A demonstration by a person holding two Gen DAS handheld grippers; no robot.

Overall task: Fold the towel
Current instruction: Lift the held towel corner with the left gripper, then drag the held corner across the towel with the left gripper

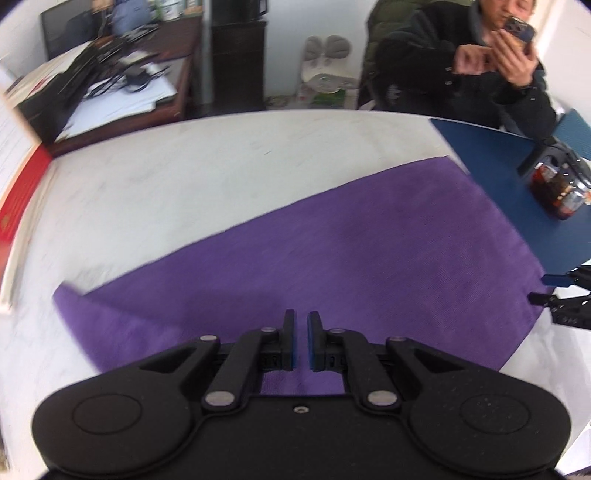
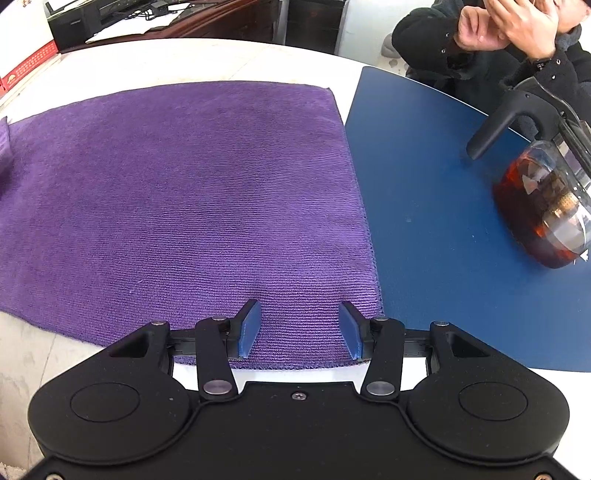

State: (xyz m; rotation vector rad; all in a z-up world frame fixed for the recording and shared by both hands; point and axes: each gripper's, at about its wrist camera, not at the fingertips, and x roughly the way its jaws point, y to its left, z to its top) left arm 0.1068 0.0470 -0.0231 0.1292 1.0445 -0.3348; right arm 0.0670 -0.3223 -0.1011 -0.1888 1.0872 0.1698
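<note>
Purple towel (image 2: 184,192) lies under both down-tilted tongs: left (image 1: 301,341) closed on its lifted edge, right (image 2: 300,330) open.

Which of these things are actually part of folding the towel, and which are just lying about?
Part of the job: purple ribbed cloth towel; left gripper; right gripper.

Lying about: dark blue mat; glass teapot with black handle; red box.

Blue mat (image 2: 424,206) lying on white table (image 2: 221,59); glass teapot (image 2: 546,206) standing on mat; seated person (image 1: 461,74) holding phone (image 1: 519,27); cluttered desk (image 1: 122,81) standing behind.
</note>
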